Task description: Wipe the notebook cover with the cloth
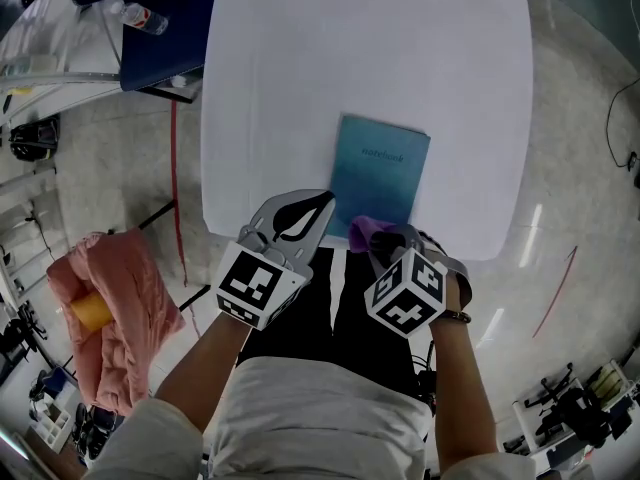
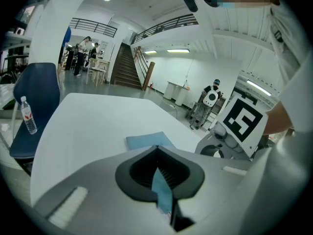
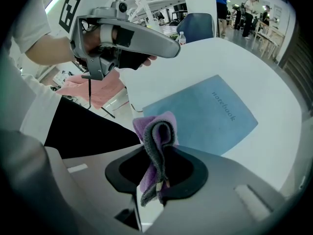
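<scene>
A blue notebook (image 1: 381, 171) lies closed on the white table (image 1: 300, 68), near its front edge. My right gripper (image 1: 385, 238) hovers at the notebook's near edge, shut on a folded purple cloth (image 1: 362, 232). In the right gripper view the cloth (image 3: 164, 124) sticks up between the jaws of the right gripper (image 3: 159, 148), with the notebook (image 3: 205, 114) just beyond. My left gripper (image 1: 322, 204) is held at the notebook's near left side, jaws shut with their tips meeting. The left gripper view shows the left gripper (image 2: 156, 148) with the notebook (image 2: 146, 140) past its tip.
A blue chair (image 1: 150, 28) stands at the table's far left, with a water bottle (image 1: 140, 16) by it. A pink bundle (image 1: 120, 313) with a yellow item lies on the floor to my left. The table's front edge (image 1: 260, 238) runs under both grippers.
</scene>
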`<state>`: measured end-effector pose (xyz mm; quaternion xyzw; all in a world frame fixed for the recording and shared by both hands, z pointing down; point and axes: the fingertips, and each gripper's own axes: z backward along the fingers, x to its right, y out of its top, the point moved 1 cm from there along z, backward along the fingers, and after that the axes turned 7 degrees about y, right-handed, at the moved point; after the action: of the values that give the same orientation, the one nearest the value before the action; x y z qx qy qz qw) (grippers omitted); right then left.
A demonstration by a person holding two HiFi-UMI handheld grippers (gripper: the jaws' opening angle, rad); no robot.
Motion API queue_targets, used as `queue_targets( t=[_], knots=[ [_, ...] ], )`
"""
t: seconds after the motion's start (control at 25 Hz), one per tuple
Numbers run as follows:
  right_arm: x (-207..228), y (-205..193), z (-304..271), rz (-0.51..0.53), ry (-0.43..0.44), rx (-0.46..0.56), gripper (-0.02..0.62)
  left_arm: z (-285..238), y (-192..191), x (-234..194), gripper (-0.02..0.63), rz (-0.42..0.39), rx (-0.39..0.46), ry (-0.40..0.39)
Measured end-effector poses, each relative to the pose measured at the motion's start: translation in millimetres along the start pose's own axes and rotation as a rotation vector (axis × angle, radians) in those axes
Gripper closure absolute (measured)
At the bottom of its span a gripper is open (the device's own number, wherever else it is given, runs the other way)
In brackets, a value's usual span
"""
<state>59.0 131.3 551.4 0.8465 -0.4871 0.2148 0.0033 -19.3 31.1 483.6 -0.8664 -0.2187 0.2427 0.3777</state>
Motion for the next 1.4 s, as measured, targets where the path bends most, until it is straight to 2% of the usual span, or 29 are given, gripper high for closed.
queue_targets(
  t=[0.56, 1.0, 1.4],
  knots=[
    [3.7, 3.2, 12.8, 0.007, -0.020, 0.048, 0.486, 3.7, 13.6, -3.7, 0.606, -0.025, 0.004, 0.010],
    [22.3, 23.1, 44.6, -0.063, -0.083, 0.195, 0.485, 5.0, 42.2, -5.2, 0.606, -0.052, 0.037, 0.011],
    [30.6, 33.4, 82.6, -0.105, -0.136, 0.311, 0.485, 10.2, 70.2, 11.6, 0.606, -0.095, 0.065, -0.001]
  ],
)
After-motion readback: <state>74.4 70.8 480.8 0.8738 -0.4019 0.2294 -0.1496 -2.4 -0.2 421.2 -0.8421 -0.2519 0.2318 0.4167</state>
